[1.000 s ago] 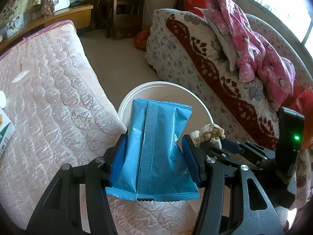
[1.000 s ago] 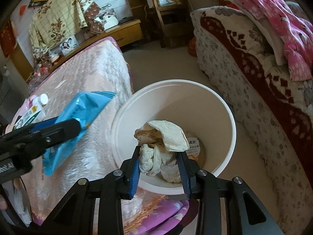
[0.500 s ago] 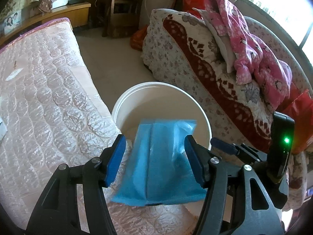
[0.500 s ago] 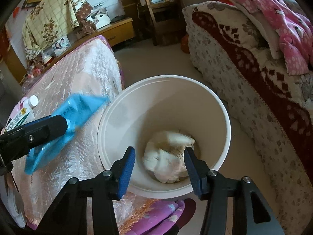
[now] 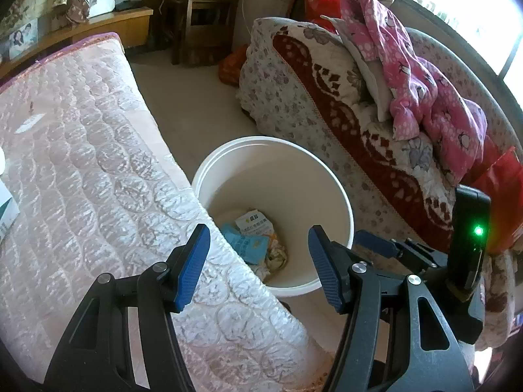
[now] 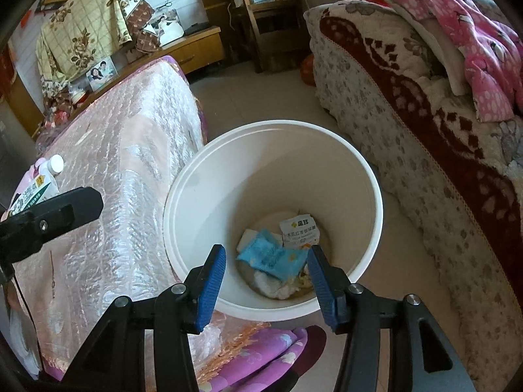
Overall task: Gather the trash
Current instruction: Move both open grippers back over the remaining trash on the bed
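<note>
Two grippers hung over one white bucket (image 6: 372, 202), and neither held anything. The left gripper (image 5: 258, 268) had its blue pads spread apart with only air between them, looking down past the edge of the quilted bed (image 5: 81, 163) into the bucket's mouth. The right gripper (image 6: 264, 274) stood released as well, its jaws parted above the near rim, nothing pinched between the pads.

The bucket stood on the pale floor (image 6: 261, 98), in the gap between the bed and the sofa (image 6: 425, 150), its rim just beside the bed's corner. All the trash lay at its bottom. A blue wrapper (image 6: 271, 256) lay crumpled on top of the heap. A white packet (image 6: 299, 232) with dark print and a small yellow mark rested just behind it, near the far wall. Under and in front of the blue wrapper sat a wad of white paper (image 6: 274, 285), partly hidden. A flat pale piece showed beneath the heap; what it was could not be told. From the left wrist view the bed's edge covered part of the heap.

On the bed, well apart from the bucket, a carton (image 6: 32, 192) with a white cap lay at the far left. A pink garment (image 6: 474, 39) lay draped on the sofa.
</note>
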`<action>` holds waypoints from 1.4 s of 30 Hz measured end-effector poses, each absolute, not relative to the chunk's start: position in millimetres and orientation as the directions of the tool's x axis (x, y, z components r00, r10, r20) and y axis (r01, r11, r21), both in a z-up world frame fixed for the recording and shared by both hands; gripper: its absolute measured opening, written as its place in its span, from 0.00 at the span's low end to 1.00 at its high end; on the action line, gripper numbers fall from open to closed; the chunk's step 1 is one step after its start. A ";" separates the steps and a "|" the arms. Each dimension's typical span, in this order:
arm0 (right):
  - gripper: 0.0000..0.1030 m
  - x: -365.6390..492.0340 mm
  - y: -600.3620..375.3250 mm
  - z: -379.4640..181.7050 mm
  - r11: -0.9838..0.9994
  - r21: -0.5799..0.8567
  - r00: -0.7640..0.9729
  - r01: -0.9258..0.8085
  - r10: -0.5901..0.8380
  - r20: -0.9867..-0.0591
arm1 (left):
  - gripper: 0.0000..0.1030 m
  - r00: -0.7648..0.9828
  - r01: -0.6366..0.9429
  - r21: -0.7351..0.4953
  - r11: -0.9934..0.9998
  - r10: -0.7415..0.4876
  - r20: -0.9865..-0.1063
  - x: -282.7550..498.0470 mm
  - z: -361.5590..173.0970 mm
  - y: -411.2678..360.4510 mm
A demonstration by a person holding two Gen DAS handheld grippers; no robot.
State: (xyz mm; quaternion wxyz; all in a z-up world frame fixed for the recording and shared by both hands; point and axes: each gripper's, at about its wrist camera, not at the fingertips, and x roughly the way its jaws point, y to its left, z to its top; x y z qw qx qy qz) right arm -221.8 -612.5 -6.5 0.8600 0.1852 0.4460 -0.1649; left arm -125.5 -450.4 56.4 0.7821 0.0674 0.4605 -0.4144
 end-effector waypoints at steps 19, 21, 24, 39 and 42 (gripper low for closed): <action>0.60 -221.7 -572.0 43.4 0.916 0.144 0.602 0.375 -0.123 -0.789 | 0.59 0.377 0.677 -0.176 0.714 -0.542 -0.751 -133.4 75.5 -399.5; 0.61 -220.1 -561.5 54.4 0.926 0.131 0.617 0.354 -0.126 -0.777 | 0.59 0.389 0.672 -0.170 0.721 -0.539 -0.747 -133.9 78.0 -390.5; 0.61 -215.8 -547.0 67.9 0.939 0.112 0.632 0.325 -0.127 -0.765 | 0.59 0.409 0.657 -0.164 0.736 -0.531 -0.742 -134.5 81.8 -373.9; 0.63 -177.9 -468.7 88.3 0.979 0.110 0.659 0.173 -0.032 -0.751 | 0.59 0.518 0.539 -0.154 0.828 -0.470 -0.714 -120.2 102.7 -273.5; 0.63 -170.0 -453.1 87.8 0.983 0.113 0.655 0.145 -0.010 -0.756 | 0.59 0.537 0.509 -0.151 0.847 -0.449 -0.714 -116.2 104.6 -252.7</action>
